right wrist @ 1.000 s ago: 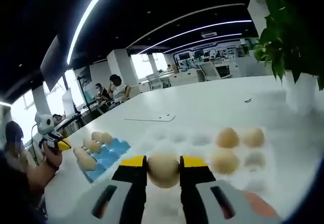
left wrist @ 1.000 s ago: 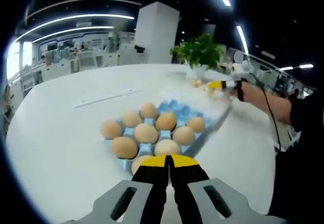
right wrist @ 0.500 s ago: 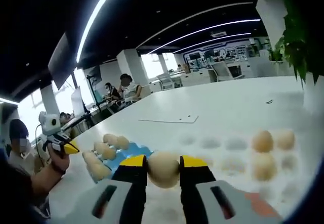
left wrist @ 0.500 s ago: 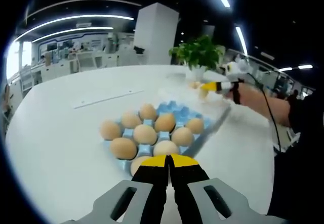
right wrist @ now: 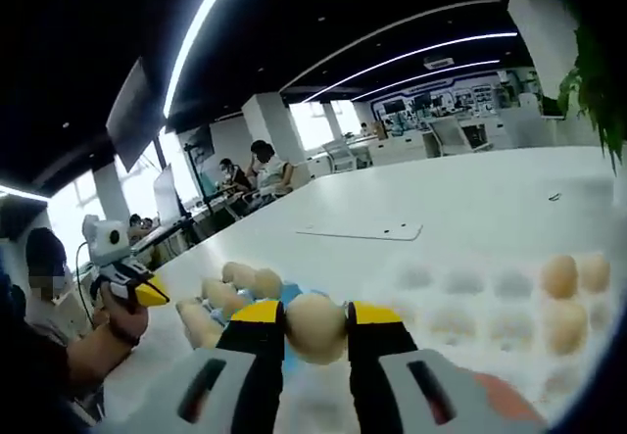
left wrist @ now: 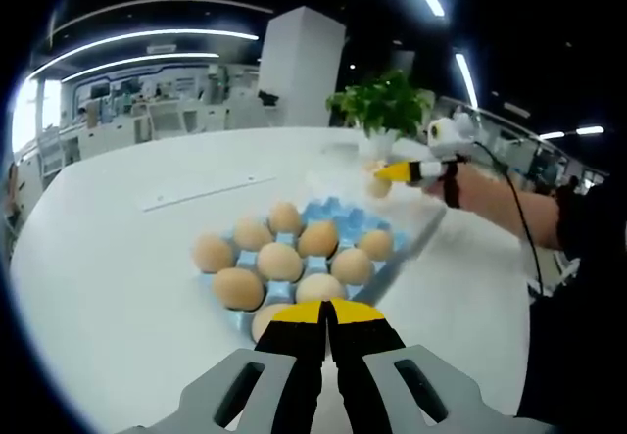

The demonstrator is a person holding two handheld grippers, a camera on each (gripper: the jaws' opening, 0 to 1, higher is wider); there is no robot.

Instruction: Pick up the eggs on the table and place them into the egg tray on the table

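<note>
A blue egg tray (left wrist: 338, 217) sits on the white table (left wrist: 118, 258) with several brown eggs (left wrist: 279, 261) in its cups. Just short of it my left gripper (left wrist: 327, 328) is shut with nothing between its jaws. Past the tray the right gripper (left wrist: 384, 175) comes in from the right, carrying an egg (left wrist: 379, 186) above the table. In the right gripper view my right gripper (right wrist: 315, 328) is shut on that brown egg (right wrist: 315, 327). The blue tray (right wrist: 294, 302) and its eggs (right wrist: 235, 282) lie just beyond it. The left gripper (right wrist: 147, 294) is at the left.
A clear egg tray (right wrist: 480, 302) with a few eggs (right wrist: 560, 275) lies at the right. A potted plant (left wrist: 387, 101) stands behind it. A flat white strip (left wrist: 206, 191) lies on the table. People sit at desks far off (right wrist: 260, 165).
My right gripper has carried its egg away from the clear tray and toward the blue tray. The left gripper has stayed still and shut.
</note>
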